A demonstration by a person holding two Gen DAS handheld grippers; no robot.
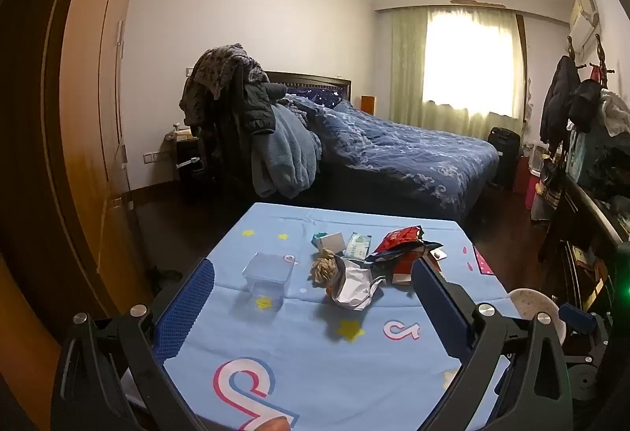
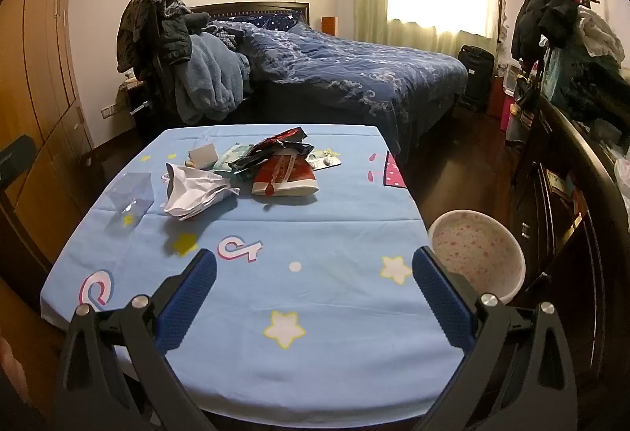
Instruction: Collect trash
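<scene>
Nothing looked collected yet; wrappers [image 2: 285, 171] and crumpled paper [image 2: 195, 192] lay far on the counter [image 2: 315, 313]; the bin [image 2: 476, 253] seemed empty; both hand-held grippers, left [image 1: 313, 287] and right [image 2: 315, 273], gaped, released.

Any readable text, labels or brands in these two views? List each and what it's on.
No text reads clearly in either view.
Tablecloth: pink and white logo shapes and stars only, no words.
Red wrapper: has print, too blurred to read.
Green packet: has print, too small to read.
White box: no legible label.
Blister pack: nothing readable.
</scene>
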